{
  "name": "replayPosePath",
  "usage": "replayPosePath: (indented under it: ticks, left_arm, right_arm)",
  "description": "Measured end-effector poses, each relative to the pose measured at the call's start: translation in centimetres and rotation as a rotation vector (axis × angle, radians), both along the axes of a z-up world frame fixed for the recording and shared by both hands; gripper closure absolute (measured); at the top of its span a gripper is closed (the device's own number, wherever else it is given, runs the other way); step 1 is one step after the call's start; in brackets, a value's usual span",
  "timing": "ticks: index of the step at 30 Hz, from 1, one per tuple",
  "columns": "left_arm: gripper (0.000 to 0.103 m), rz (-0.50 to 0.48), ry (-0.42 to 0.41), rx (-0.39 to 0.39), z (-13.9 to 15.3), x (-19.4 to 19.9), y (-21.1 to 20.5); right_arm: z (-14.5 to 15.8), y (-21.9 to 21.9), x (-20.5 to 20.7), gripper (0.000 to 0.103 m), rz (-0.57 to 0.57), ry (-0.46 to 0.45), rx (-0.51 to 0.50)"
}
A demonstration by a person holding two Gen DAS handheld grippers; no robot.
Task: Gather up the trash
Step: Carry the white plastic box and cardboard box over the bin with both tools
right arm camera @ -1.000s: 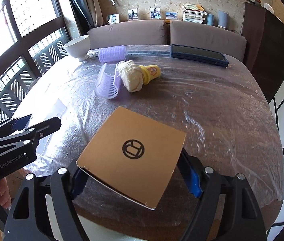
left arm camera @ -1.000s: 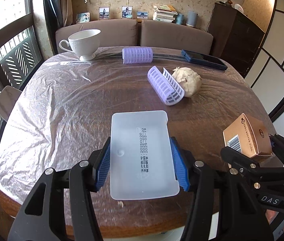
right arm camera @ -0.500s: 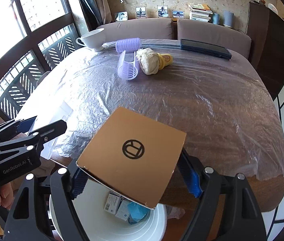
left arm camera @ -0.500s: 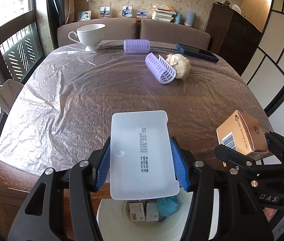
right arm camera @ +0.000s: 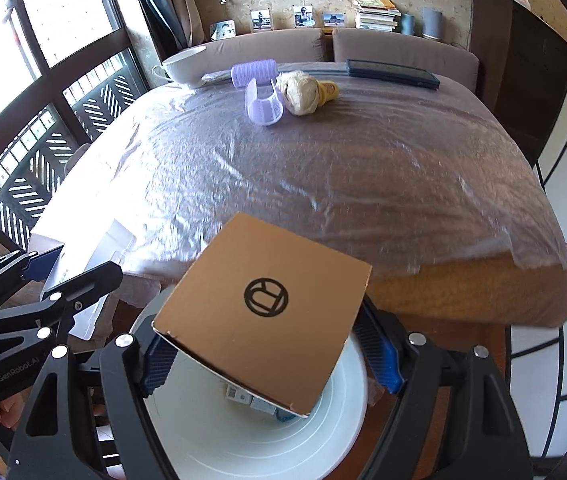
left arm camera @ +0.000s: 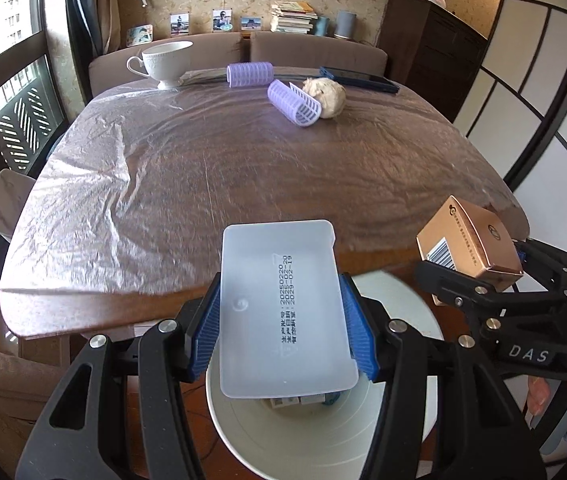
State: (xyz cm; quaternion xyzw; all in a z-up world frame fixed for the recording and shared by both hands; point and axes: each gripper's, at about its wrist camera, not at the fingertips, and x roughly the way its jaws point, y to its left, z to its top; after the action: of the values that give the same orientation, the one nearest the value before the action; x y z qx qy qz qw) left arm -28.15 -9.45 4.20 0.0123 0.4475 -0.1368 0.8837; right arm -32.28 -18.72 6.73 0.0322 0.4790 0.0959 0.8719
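My left gripper [left arm camera: 281,320] is shut on a translucent white plastic tray [left arm camera: 281,312] with printed dates, held above a white trash bin [left arm camera: 303,440] beside the table's near edge. My right gripper [right arm camera: 267,344] is shut on a brown cardboard box [right arm camera: 263,308] with a round logo, also over the bin [right arm camera: 267,440]. The box shows at right in the left wrist view [left arm camera: 467,248]. Small boxes and a blue scrap lie in the bin's bottom. A crumpled beige paper ball [left arm camera: 329,94] lies far on the table.
The wooden table [left arm camera: 203,168] is covered with clear plastic film. On its far side stand a white cup [left arm camera: 165,62], two purple hair rollers [left arm camera: 293,102], a dark phone [left arm camera: 359,78] and a yellow item [right arm camera: 329,90]. A sofa lies behind.
Both grippers have drawn back from the table with their loads and now hang over the white bin, which has come into view below them.
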Motion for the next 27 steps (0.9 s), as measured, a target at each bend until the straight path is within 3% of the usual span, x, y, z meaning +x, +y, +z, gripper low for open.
replayPosePath:
  ticks: [9,27]
  left_arm:
    - [0.047,-0.041,0.046,-0.001,-1.9,-2.8,0.7]
    - [0.047,0.021,0.119,0.026,-4.9,-4.4,0.5]
  right_arm:
    - [-1.8,0.8,-3.4,0.026,-0.032,0.056,-0.017]
    - [-4.7,1.4,-4.5,0.026,0.059,0.14,-0.027]
